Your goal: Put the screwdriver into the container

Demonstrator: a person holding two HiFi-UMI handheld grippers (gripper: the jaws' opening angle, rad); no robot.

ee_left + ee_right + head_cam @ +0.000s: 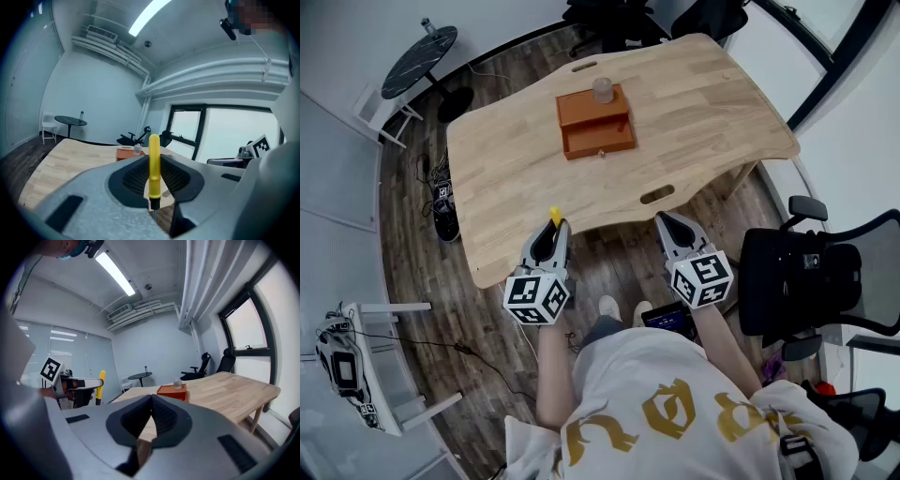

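One yellow screwdriver (555,217) is all we hold. It sits pinched between the fingers of the left gripper (552,229). Its yellow handle pokes out past the fingertips (in the left gripper view the thin metal end points back at the camera). We hold that gripper at the near edge of the wooden desk (703,103).

The orange container (595,122) stands far up the desk, well apart from the screwdriver. Its low front part sticks out toward us, and a small clear jar (602,90) sits on top of it.

Our right gripper (668,225) is beside the left one, near the same desk edge. Its fingers are pressed together with nothing between them.

A black chair (797,281) stands off to the right. A little round black table (419,61) stands far off to the left.
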